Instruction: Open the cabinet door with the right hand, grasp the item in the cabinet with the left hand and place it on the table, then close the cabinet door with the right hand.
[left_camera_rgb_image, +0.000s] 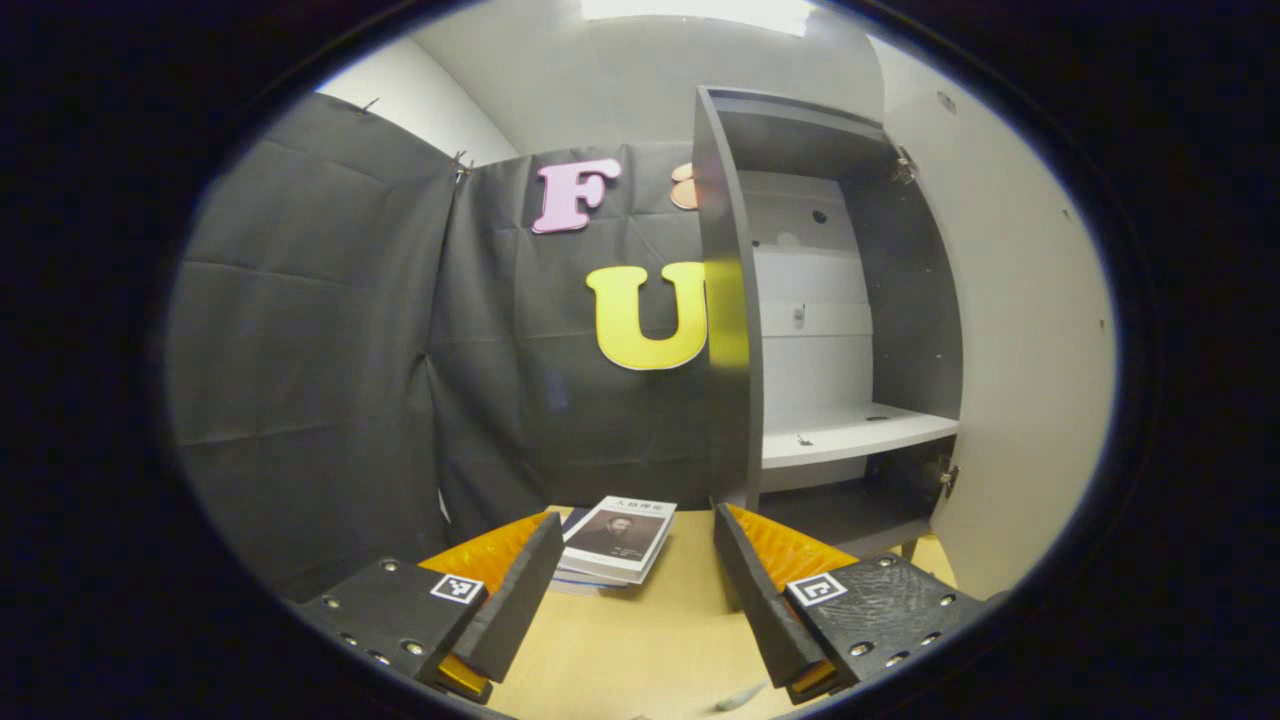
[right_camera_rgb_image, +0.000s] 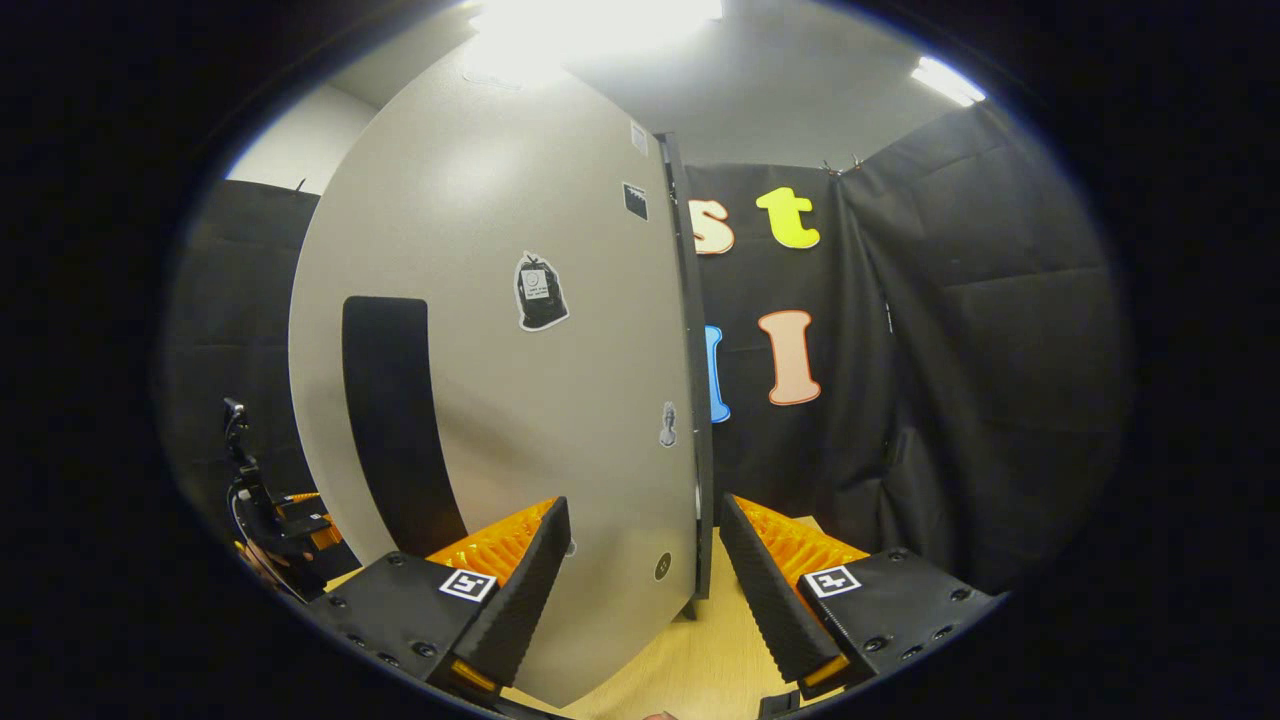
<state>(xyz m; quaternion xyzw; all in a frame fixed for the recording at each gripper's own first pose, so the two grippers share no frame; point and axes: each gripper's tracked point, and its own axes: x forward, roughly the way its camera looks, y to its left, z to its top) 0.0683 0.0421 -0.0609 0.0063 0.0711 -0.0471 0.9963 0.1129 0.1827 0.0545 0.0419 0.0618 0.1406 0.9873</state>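
Right claw (right_camera_rgb_image: 635, 560) spread; door (right_camera_rgb_image: 500, 400) hides cabinet.

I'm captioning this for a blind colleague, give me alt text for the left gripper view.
The left gripper hangs open above a wooden table, facing a stack of books lying on it. Beyond stands a grey cabinet with its door swung open to the right and a bare white shelf inside.
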